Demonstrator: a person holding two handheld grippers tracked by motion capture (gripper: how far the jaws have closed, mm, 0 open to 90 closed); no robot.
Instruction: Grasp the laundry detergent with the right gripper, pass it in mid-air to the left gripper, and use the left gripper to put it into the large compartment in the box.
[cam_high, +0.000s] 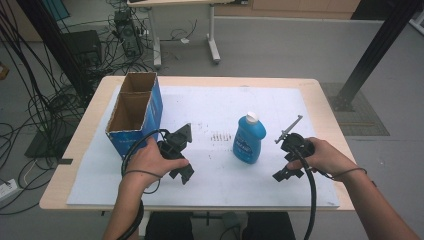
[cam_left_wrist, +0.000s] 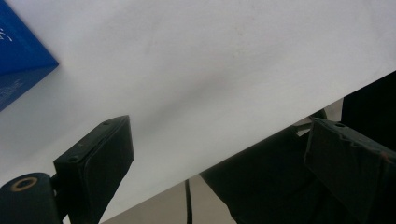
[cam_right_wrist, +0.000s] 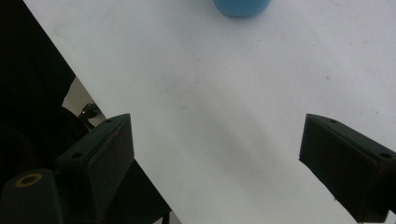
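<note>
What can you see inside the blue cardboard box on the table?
The blue cardboard box is open on top, split into two compartments showing bare brown walls. Its near wall hides the floor of the nearer compartment, so contents there stay unknown.

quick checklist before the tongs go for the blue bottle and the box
1. Left tongs open, nothing between the jaws: ok.
2. Right tongs open, nothing between the jaws: ok.
3. Blue bottle upright on the white sheet, between the two hands: ok.
4. White cap on the bottle: ok; whether it is closed tight: cannot tell.
5. Cardboard box open at the top, both compartments look empty: ok.
6. Path from the right tongs to the bottle free of other things: ok.
</note>
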